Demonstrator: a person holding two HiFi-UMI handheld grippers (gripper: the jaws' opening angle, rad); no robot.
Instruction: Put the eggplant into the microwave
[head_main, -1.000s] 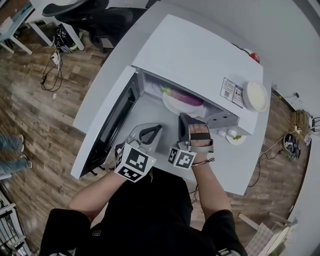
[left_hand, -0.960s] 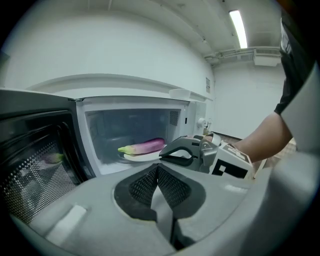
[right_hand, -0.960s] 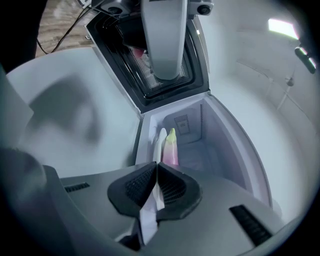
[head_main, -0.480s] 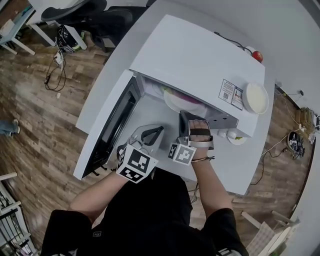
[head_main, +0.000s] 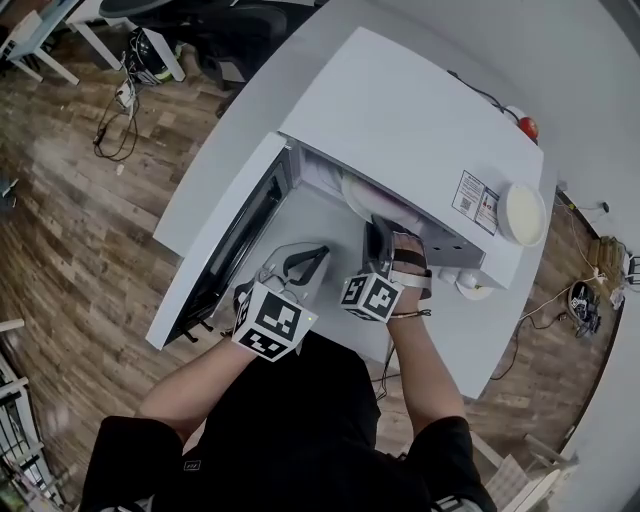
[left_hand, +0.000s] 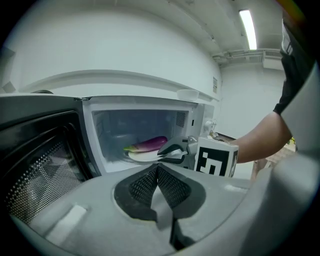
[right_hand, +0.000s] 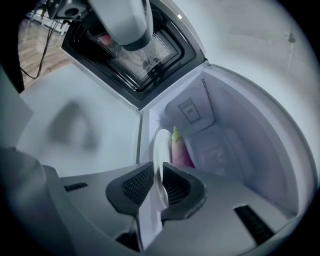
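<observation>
While the person leans over the table (head_main: 480, 345) in a black shirt, both arms reach toward the open microwave (head_main: 420, 110). The left gripper (head_main: 300, 263) hangs just in front of the cavity, its jaws pressed together with nothing between them. Beside it, the right gripper (head_main: 386, 230) pokes into the microwave's mouth. Its jaws are opening, and the rim of a white plate (right_hand: 161, 150) stands between the pads with a thin gap on one side. The plate sits on the cavity floor. The eggplant (left_hand: 150, 144) lies on it, purple with a green stem end, wholly inside the microwave. The door (head_main: 235, 245) hangs open on the left. Farther back, a white bowl (head_main: 522, 213) rests on the microwave's top near its right edge. A small red thing (head_main: 527, 127) shows beyond the far corner.
</observation>
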